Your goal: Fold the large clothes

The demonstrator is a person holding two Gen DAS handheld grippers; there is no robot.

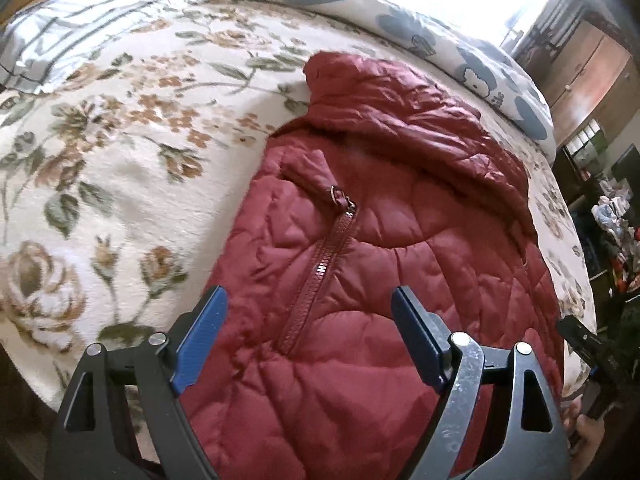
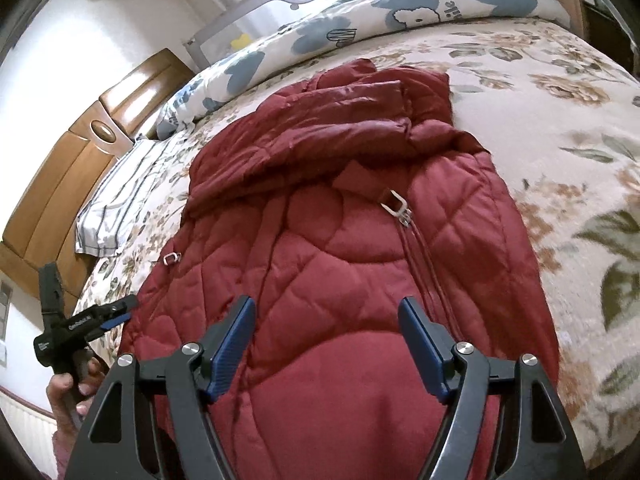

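On a bed spread with a flowered blanket (image 1: 120, 152), a quilted red jacket (image 1: 360, 280) lies front up, filling the centre and lower right of the left wrist view. At the upper left of that frame sits a striped pillow (image 1: 60, 32); along the top runs a white quilt with blue shapes (image 1: 400, 20), and wooden cabinets (image 1: 592, 80) stand at the far right. The jacket's zipper (image 1: 324, 268) runs down the middle, its metal pull (image 1: 340, 198) near the collar, and the hood (image 1: 400, 120) is bunched toward the top. At the bottom of the frame the left gripper (image 1: 310, 340) hovers above the jacket, its blue-padded jaws spread wide with nothing pinched between them. In the right wrist view, a wooden headboard (image 2: 80, 160) and the pillow (image 2: 120, 200) fill the left side, where a hand (image 2: 68, 396) at the lower left holds the other tool. The jacket (image 2: 340, 260) takes the centre, the blanket (image 2: 560, 140) the right. At the bottom the right gripper (image 2: 326, 340) hangs over the jacket, jaws parted and clasping nothing.
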